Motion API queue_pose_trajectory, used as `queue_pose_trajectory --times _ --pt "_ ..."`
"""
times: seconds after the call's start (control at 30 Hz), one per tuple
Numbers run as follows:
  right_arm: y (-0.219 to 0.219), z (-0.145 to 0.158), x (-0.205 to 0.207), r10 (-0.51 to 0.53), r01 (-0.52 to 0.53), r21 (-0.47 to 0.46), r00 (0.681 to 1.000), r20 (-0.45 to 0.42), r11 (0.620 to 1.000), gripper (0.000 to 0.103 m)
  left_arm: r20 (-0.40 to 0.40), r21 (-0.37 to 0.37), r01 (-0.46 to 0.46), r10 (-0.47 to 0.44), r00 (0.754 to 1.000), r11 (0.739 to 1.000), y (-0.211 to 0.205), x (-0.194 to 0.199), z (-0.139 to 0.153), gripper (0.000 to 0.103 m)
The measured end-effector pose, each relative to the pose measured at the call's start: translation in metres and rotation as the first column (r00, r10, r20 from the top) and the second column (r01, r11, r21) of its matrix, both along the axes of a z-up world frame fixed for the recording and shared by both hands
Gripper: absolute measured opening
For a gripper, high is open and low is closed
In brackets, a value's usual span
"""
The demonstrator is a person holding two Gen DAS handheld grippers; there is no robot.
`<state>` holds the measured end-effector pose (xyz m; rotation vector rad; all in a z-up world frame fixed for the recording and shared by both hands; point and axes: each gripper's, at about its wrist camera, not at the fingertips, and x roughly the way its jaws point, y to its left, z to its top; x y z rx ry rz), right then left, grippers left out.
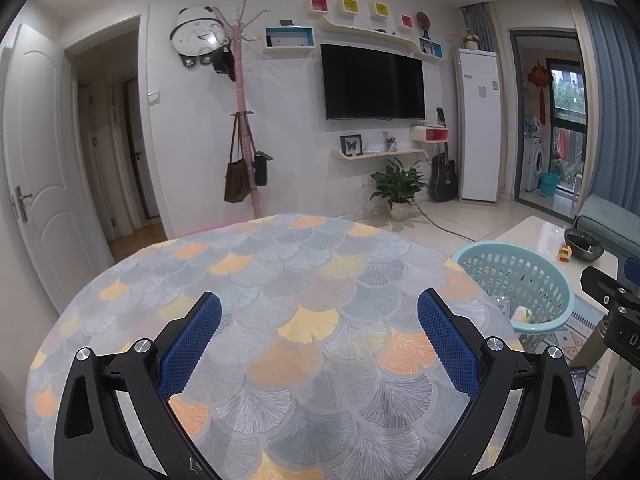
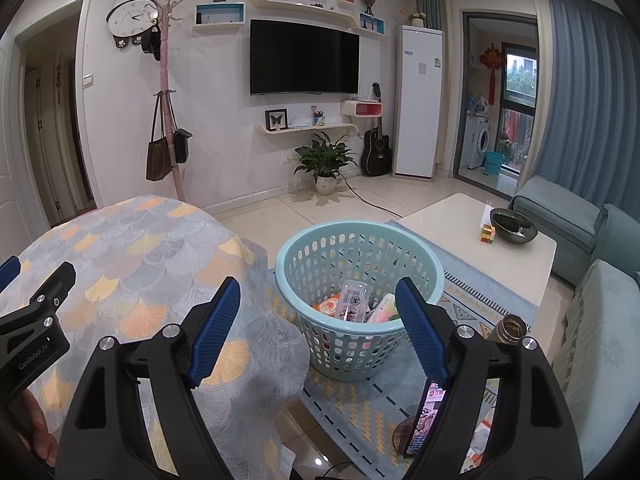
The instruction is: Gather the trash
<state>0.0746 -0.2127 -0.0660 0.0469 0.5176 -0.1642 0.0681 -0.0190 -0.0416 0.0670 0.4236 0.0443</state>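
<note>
Living room, tiled floor; wall-mounted TV (image 1: 374, 82) on the far wall, pink coat stand (image 1: 244, 120) with bags to its left, potted plant (image 1: 398, 188) and guitar (image 1: 443, 176) below the shelves.

Left wrist view: left gripper (image 1: 319, 320) hangs over the round table (image 1: 256, 280), which is draped in a fan-patterned cloth in grey, orange and yellow. Fingers (image 1: 444, 340) spread wide, nothing between them. Basket (image 1: 516, 280) shows only partly here, past the table's right edge; a little of its contents is visible low inside. Part of the right gripper enters at the far right edge.

Right wrist view: right gripper (image 2: 318, 312) is above the light-blue perforated basket (image 2: 320, 264), which stands on a patterned rug (image 2: 352, 404) just beside the table (image 2: 132, 248). Fingers (image 2: 216, 328) wide apart, holding nothing. Only this view looks into the basket: trash (image 2: 354, 300) lies inside, several wrappers and packets, labels too small to read. White coffee table (image 2: 468, 232) behind carries a dark bowl (image 2: 513, 220) and a coloured cube (image 2: 488, 234). Blue-grey sofa (image 2: 592, 264) at right; a lit phone (image 2: 424, 416) sits low by the right finger.
</note>
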Motion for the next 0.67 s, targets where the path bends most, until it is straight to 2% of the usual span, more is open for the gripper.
queue_pose_trajectory --times 0.67 --pt "0.0016 -0.0004 0.002 0.006 -0.006 0.001 1.0 -0.004 1.0 0.076 -0.002 0.003 0.002 -0.002 1.0 1.0 0.004 0.0014 0.0063 0.096"
